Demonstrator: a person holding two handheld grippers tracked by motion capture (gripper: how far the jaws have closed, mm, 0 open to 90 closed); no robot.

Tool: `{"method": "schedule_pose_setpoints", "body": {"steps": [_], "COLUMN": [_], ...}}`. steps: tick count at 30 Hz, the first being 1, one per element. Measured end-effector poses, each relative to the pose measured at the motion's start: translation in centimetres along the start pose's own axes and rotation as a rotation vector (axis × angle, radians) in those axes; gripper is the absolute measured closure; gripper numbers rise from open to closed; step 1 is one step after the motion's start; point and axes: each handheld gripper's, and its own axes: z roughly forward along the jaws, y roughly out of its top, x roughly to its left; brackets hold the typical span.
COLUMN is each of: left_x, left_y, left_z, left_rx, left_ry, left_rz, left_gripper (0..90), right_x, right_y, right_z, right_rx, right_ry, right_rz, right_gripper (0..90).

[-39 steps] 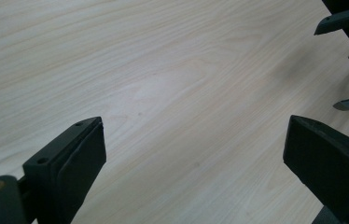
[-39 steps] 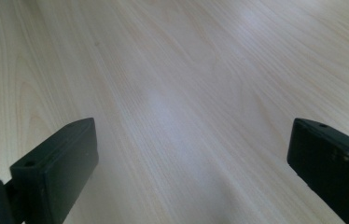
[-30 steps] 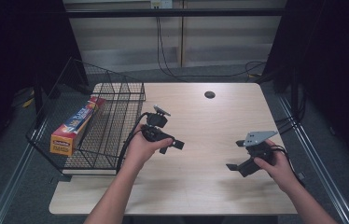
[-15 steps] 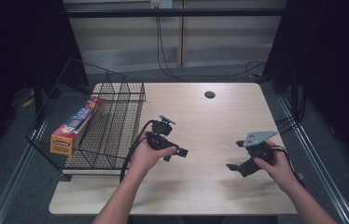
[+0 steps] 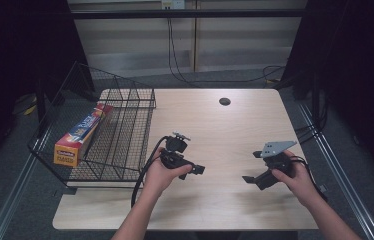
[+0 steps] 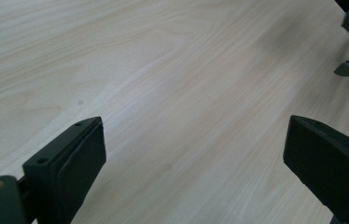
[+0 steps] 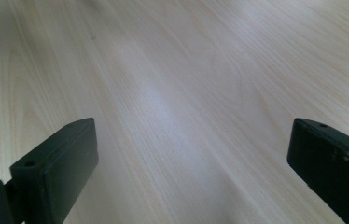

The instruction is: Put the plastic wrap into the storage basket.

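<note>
Two grippers, both empty: left gripper [image 5: 198,169] and right gripper [image 5: 249,179] are held low over the bare middle of the table [image 5: 235,130] in the high view.
Box location: a long orange-and-blue box [image 5: 79,134] lies in the wire basket [image 5: 125,150] at the table's left end, resting against the basket's sloping left wall, well apart from both grippers.
Progress, judged: the box appears already placed in the basket; no other loose item is on the table, so little or nothing seems left beyond withdrawing.
Left gripper view: jaws stand wide apart over plain wood with nothing between them; the other gripper's jaw tips show at the upper right edge.
Right gripper view: jaws stand wide apart, only wood grain between them.
Change from earlier frames: the left gripper was up beside the basket's near corner a second ago and has drawn back toward the person and the table's centre; the right gripper and the box have stayed put.
</note>
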Motion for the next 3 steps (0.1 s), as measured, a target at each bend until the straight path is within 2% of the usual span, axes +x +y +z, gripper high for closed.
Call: {"method": "schedule_pose_setpoints", "body": {"steps": [3], "left_x": [-0.01], "left_y": [-0.1], "left_z": [0.04], "left_rx": [0.001], "left_ry": [0.002], "left_rz": [0.006], "left_gripper": [5.9], "right_x": [-0.1], "right_y": [-0.02], "right_z": [-0.04], "right_rx": [-0.002], "right_ry": [0.003], "right_rz": [0.007], "right_gripper": [1.4]}}
